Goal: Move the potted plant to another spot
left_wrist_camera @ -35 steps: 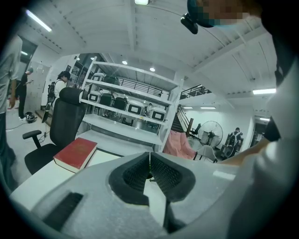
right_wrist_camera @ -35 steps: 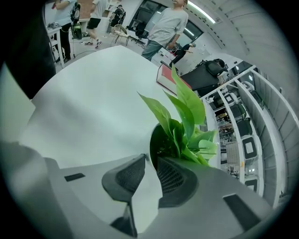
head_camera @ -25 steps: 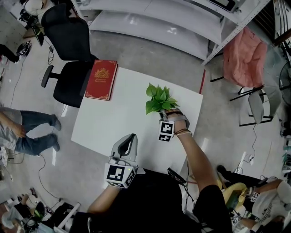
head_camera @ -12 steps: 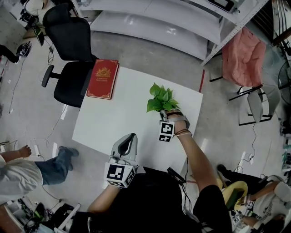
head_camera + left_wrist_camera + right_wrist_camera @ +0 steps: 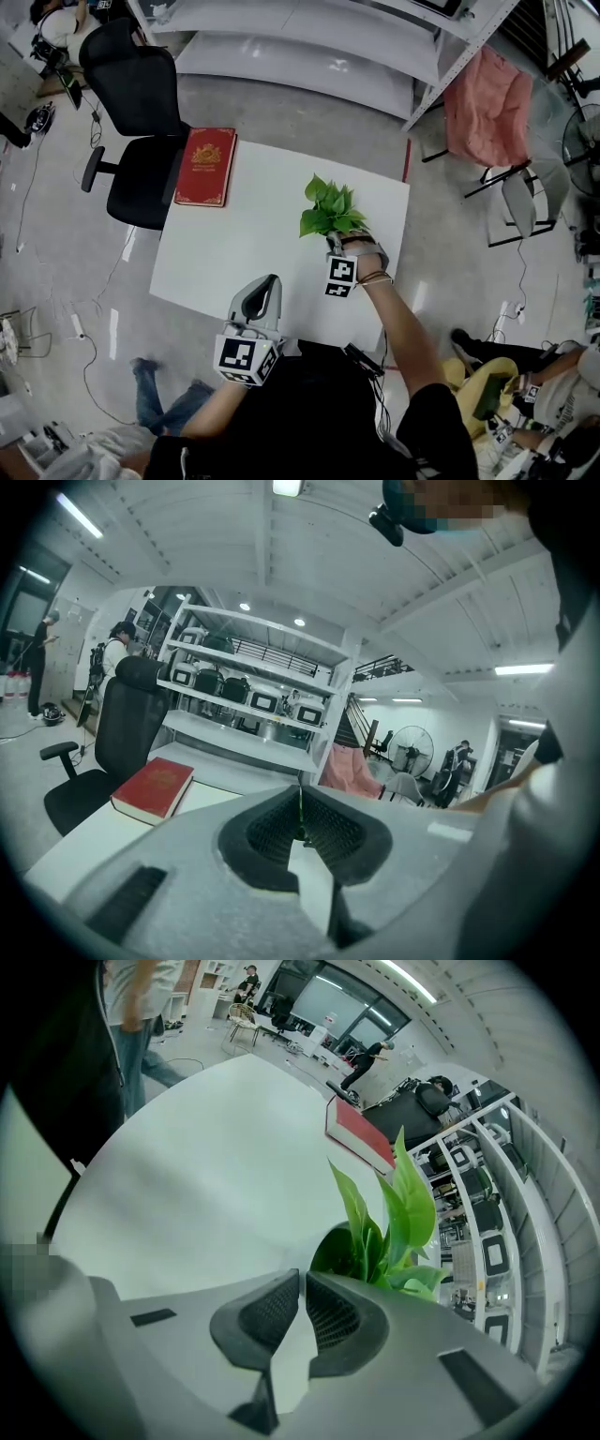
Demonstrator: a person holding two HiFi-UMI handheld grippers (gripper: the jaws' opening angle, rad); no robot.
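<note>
Head view takes in the white table point(image 5: 234, 253) first, with a black office chair point(image 5: 141, 131) drawn up at its far left corner. A red book point(image 5: 204, 167) lies on that corner. Well apart from it, over the table's right side, is the potted plant point(image 5: 330, 208). The right gripper point(image 5: 302, 1283) has its fingers pinched on the pot's rim (green leaves fan out just past them). The left gripper point(image 5: 300, 799) hangs at the table's near edge, fingers clenched on nothing.

One potted plant point(image 5: 330, 208), one book point(image 5: 204, 167), one table point(image 5: 246, 258).
</note>
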